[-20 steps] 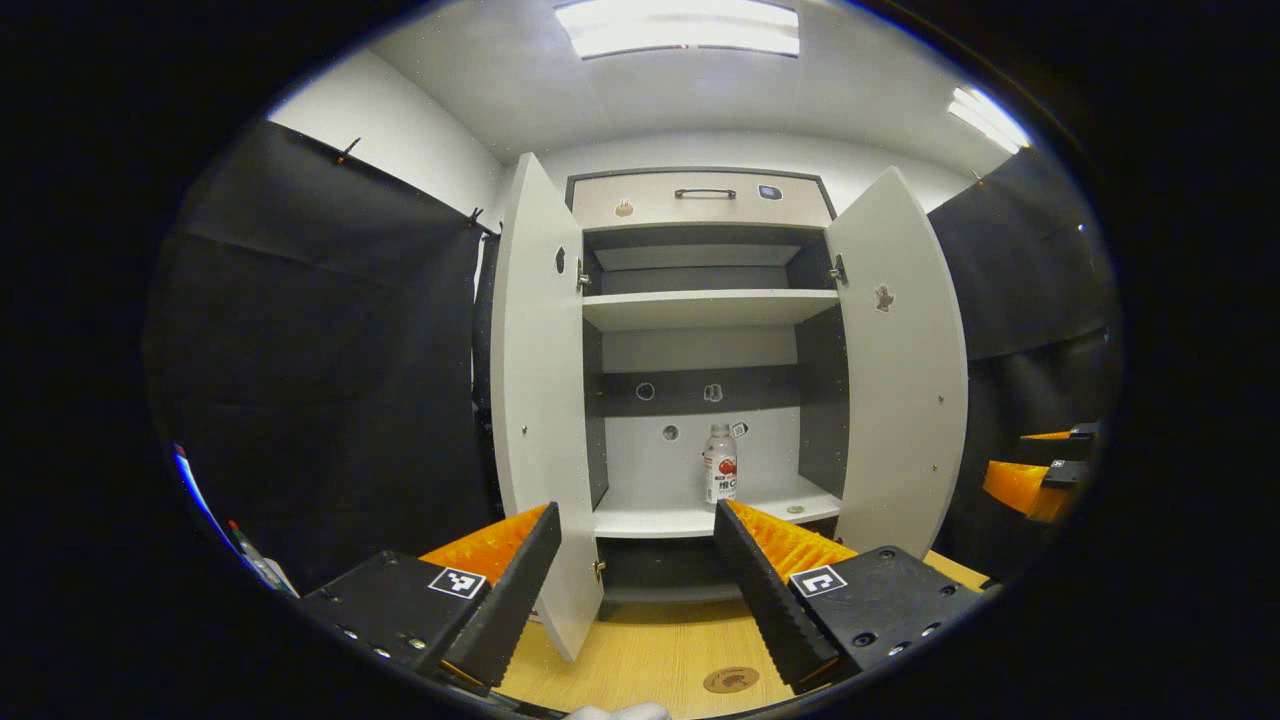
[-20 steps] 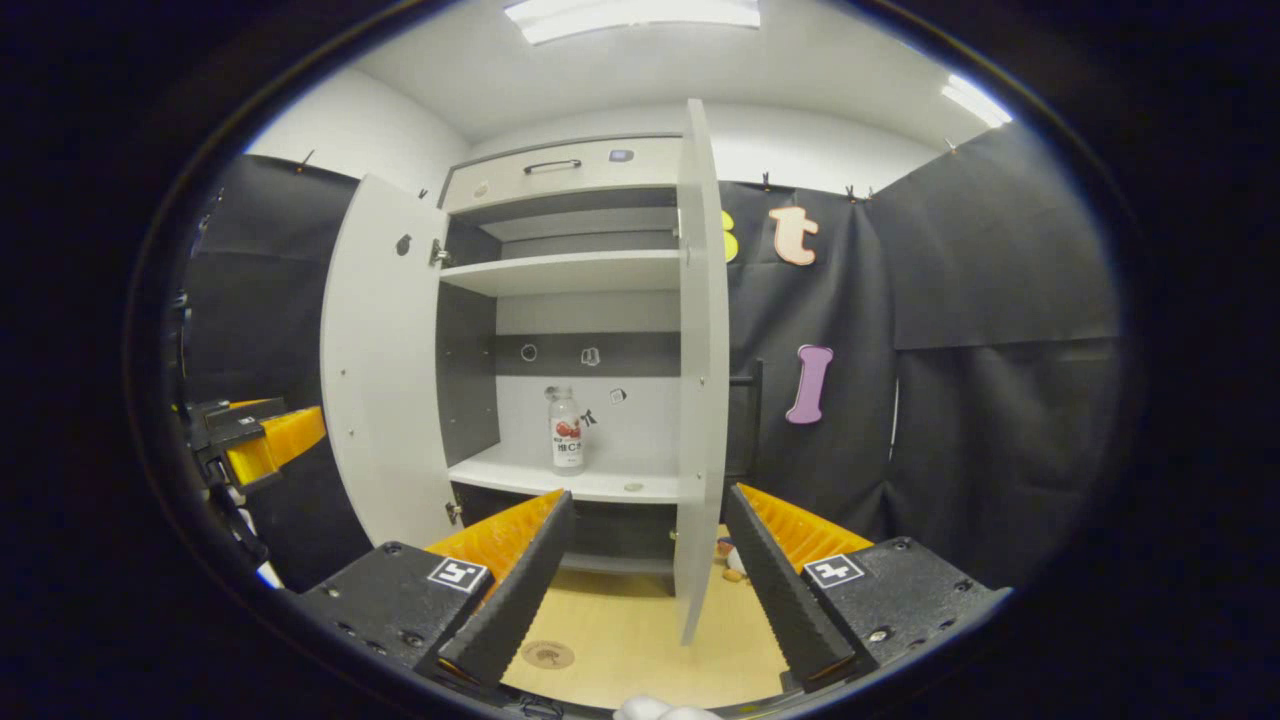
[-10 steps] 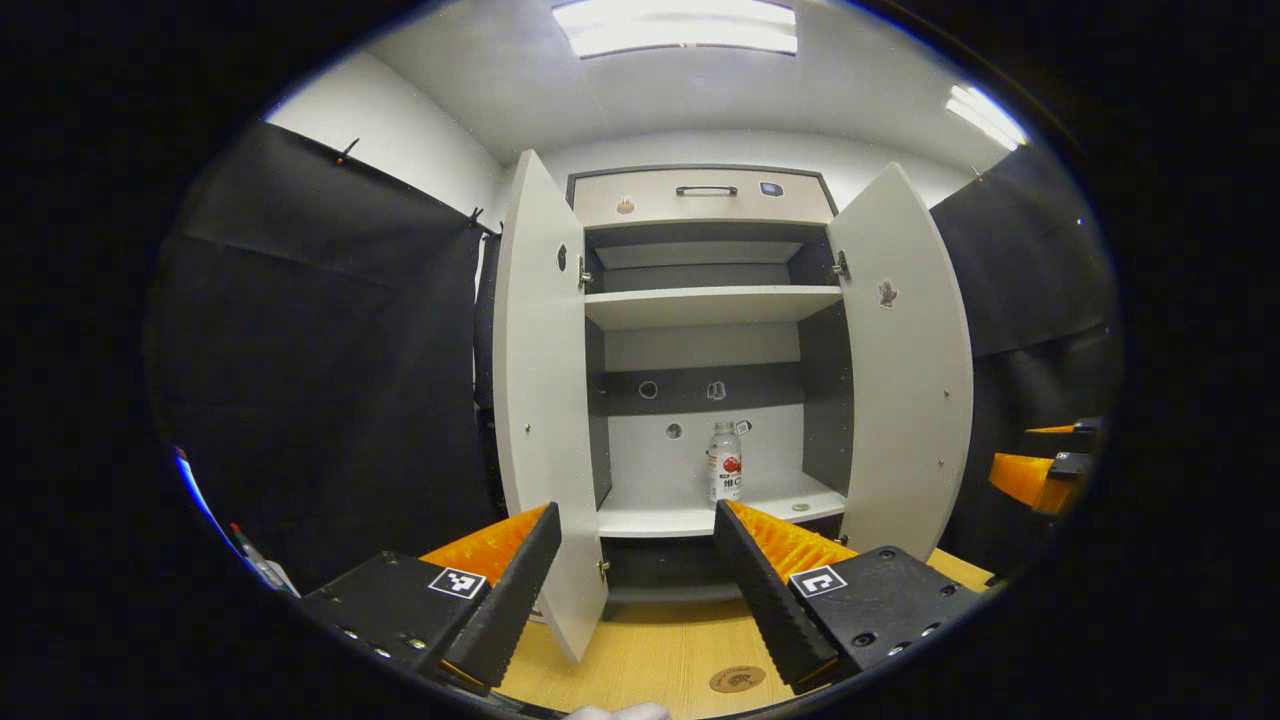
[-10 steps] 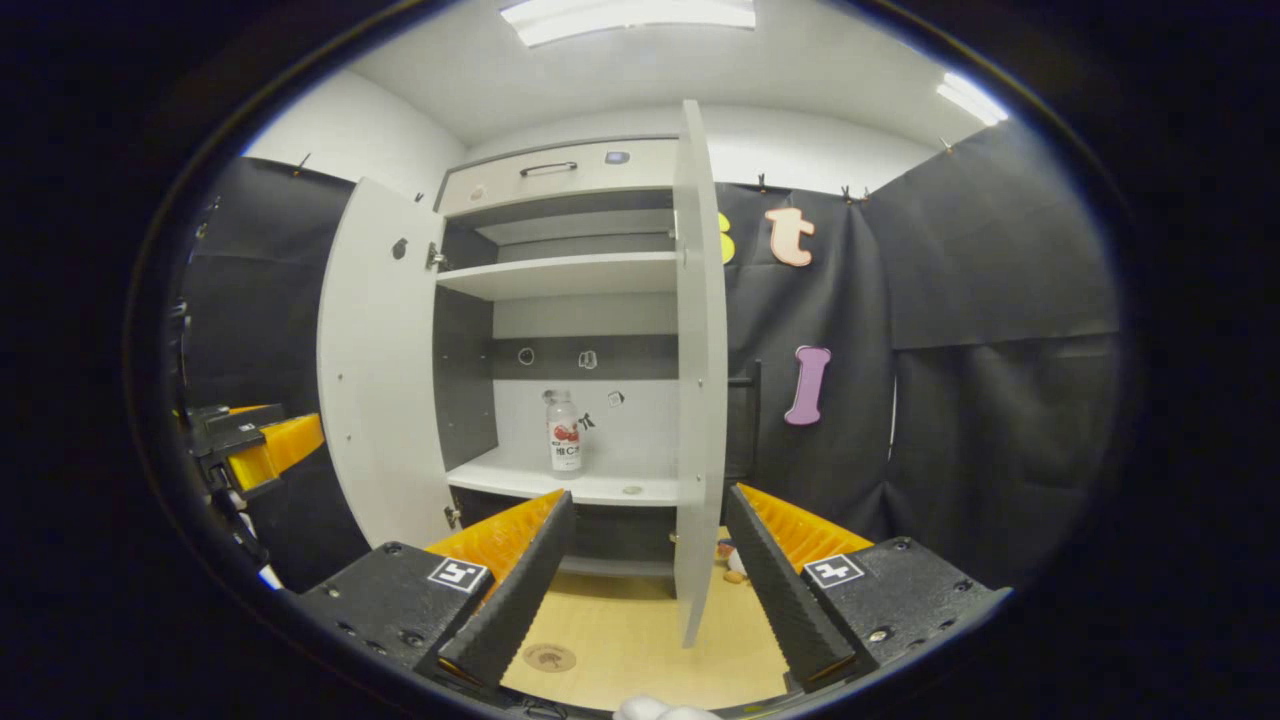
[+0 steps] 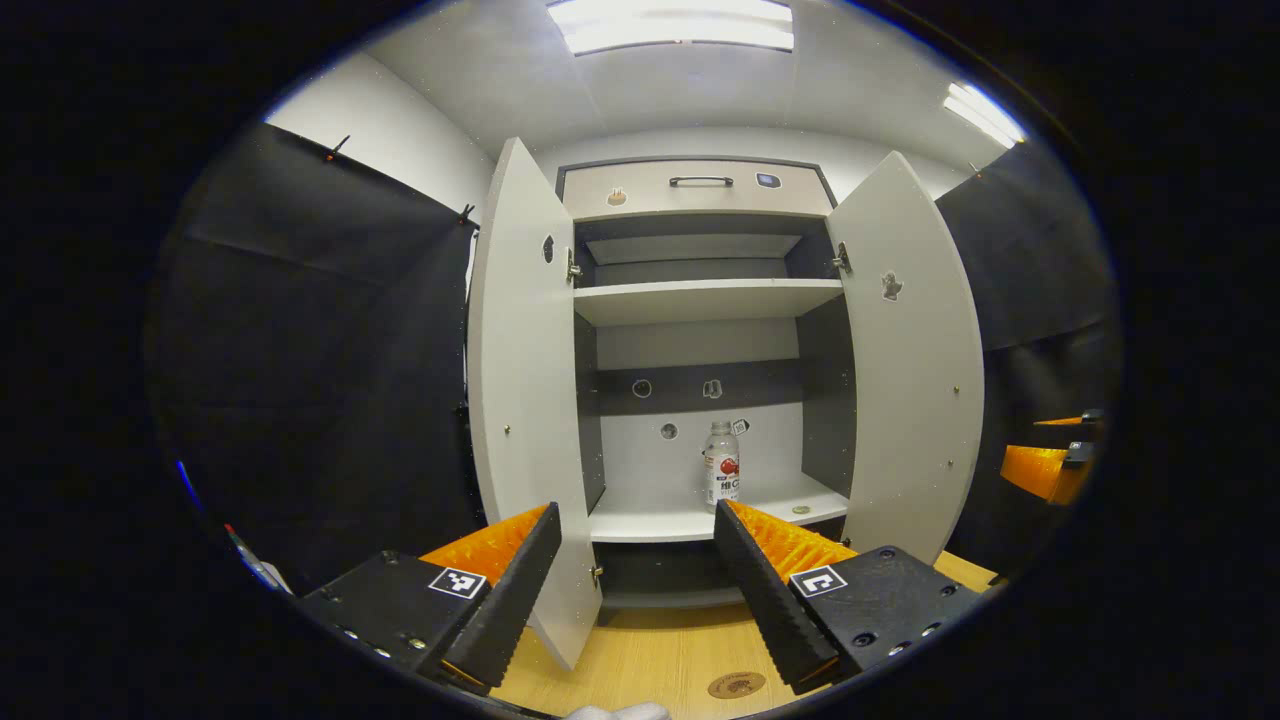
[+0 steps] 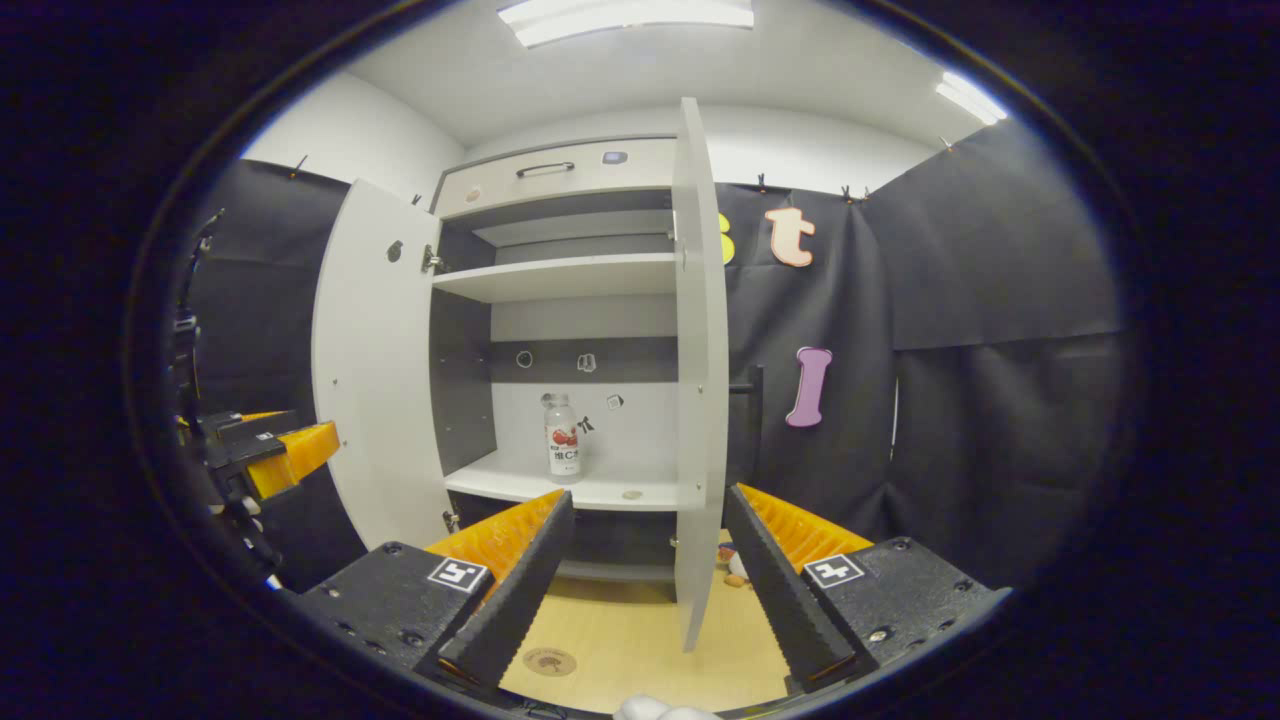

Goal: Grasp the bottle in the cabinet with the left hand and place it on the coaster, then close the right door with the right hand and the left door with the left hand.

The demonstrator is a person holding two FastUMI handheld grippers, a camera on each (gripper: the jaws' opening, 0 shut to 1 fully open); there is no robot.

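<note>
At the far edge of the wooden table (image 5: 650, 655) stands the cabinet (image 5: 700, 185), with both doors swung wide: the left door (image 5: 522, 400) and the right door (image 5: 915, 360) flank an open interior with an upper shelf and a lower shelf (image 5: 680, 515). The bottle (image 5: 722, 476) stands upright on the lower shelf, right of centre, near the back wall, with a small round object just beside it on the shelf. The coaster (image 5: 736, 685) lies flat on the table in front of the cabinet, well apart from the bottle.

The left gripper (image 5: 632, 580) is spread wide and holds nothing; it sits well short of the shelf. The right gripper (image 6: 645, 575) is likewise wide open and empty, facing the edge of the right door.

The step in hand appears to be the approach to the bottle. Steer the left gripper between the doors, clear of the left door's edge. Bracket the bottle at mid-body, level, before closing the fingers. A high grip risks tipping it.
</note>
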